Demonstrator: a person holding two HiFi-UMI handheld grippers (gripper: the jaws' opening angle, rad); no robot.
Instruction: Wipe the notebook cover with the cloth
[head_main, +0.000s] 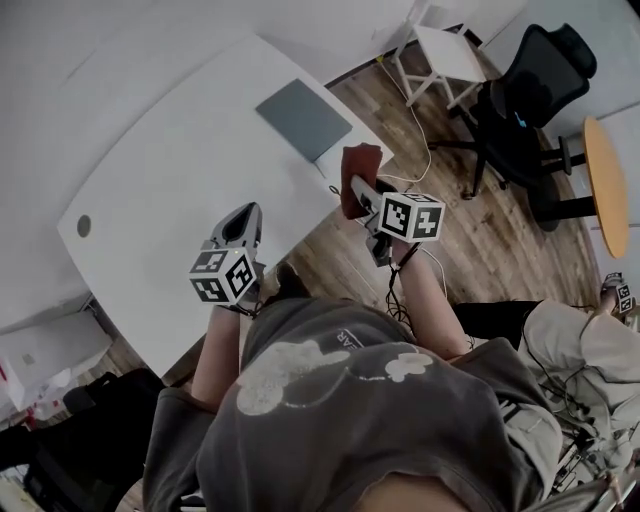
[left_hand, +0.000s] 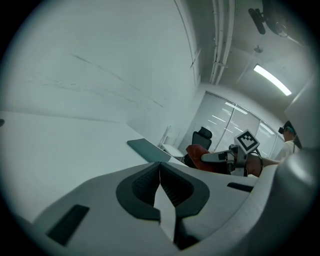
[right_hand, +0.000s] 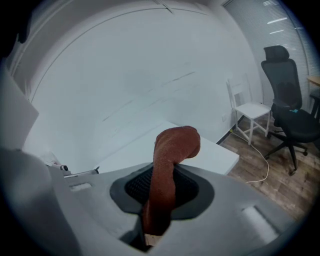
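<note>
Where its jaws meet, the right hand-held gripper (right_hand: 161, 195) pinches the cloth (right_hand: 175, 142).

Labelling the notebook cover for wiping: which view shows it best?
Head view: the notebook lies flat on the table, with its whole grey cover visible from above. The left gripper view catches the notebook only at a shallow angle. The right gripper view doesn't show it.

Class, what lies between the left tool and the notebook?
Only bare table lies between the left tool and the notebook; the left gripper view shows it.
</note>
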